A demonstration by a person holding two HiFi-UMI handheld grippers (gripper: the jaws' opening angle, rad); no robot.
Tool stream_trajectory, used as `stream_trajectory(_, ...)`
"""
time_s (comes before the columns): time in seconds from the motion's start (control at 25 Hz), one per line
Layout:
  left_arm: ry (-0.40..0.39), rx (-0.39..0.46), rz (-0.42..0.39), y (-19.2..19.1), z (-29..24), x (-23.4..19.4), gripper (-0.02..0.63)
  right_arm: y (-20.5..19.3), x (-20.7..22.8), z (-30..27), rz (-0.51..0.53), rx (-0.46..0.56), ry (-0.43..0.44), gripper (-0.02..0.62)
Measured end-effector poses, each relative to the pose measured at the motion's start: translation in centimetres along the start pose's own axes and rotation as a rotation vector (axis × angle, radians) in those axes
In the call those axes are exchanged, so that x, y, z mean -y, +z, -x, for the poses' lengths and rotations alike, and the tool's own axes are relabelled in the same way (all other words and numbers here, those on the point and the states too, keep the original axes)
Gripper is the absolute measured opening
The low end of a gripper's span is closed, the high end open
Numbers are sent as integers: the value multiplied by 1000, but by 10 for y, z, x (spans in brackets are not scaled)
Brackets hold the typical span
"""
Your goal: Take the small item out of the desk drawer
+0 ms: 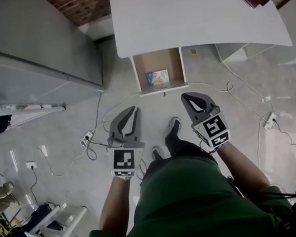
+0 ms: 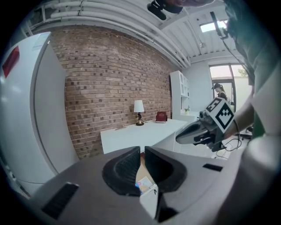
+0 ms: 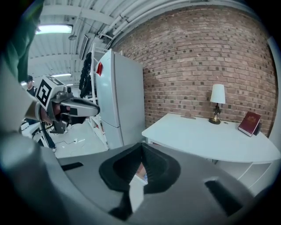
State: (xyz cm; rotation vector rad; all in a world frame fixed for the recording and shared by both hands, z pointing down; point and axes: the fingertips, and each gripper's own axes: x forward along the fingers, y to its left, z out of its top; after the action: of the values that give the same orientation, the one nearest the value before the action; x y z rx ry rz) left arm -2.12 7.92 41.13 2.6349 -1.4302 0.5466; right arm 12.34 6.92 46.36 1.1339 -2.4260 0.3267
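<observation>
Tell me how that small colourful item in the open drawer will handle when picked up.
The small item looks flat and thin, like a printed card or packet: probably light, perhaps bendy. Being flat, it should not roll, but it may slide on the drawer floor if pushed.
</observation>
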Motion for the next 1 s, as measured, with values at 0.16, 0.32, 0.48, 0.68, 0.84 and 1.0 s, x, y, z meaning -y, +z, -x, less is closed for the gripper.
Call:
stream_trajectory(0.16,5,-23,5,2,-24,0,28,-1,23,-10,-17,-3,15,3)
stream_trajectory(0.32,9,-47,-10,7,-41,3,28,0,42,-15,-30,8,27,3)
stream_trajectory(0.48,2,-71,-24,11,-53,8,28,3,56,-18,-49,30,26,3)
stream_trajectory(0.68,-39,-106,-44,8,-76,14,28,-2,73,-19,-84,31,6,3)
stream_trajectory(0.84,-84,-131,-59,-1,-98,19,28,-14,81,-20,-109,15,-16,3)
stream_trajectory(1.0,-131,-159,-54,-17,-117,22,28,-29,90,-22,-132,-19,-45,3)
